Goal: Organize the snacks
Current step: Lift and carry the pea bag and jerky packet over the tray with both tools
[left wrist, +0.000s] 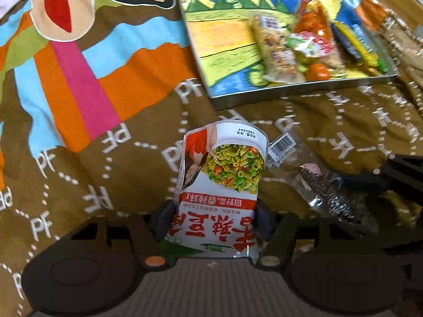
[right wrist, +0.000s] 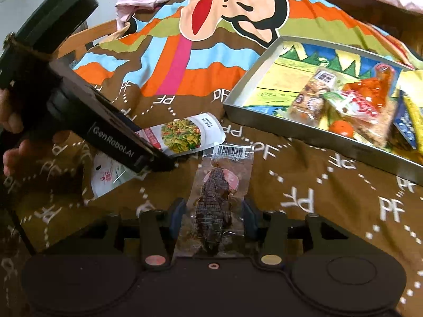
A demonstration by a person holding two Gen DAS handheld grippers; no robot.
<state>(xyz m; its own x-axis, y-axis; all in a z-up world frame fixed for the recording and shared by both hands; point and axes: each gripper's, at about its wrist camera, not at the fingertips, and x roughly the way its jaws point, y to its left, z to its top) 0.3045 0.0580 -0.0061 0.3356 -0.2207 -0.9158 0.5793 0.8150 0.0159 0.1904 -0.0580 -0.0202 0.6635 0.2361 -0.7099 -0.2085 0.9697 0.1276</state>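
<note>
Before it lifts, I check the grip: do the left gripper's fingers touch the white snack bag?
Touching. The left wrist view shows the left gripper with both fingers pressed against the white snack bag.

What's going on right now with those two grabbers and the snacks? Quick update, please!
Left gripper shut on white-and-red snack pouch. Right gripper around clear packet of dark dried meat, grip uncertain. Metal tray ahead, path unobstructed.

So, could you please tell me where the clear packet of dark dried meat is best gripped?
Across its narrow width, at the end farthest from the barcode: the clear packet lies flat and long, and the right tongs already straddle that end, one finger on each long edge.
</note>
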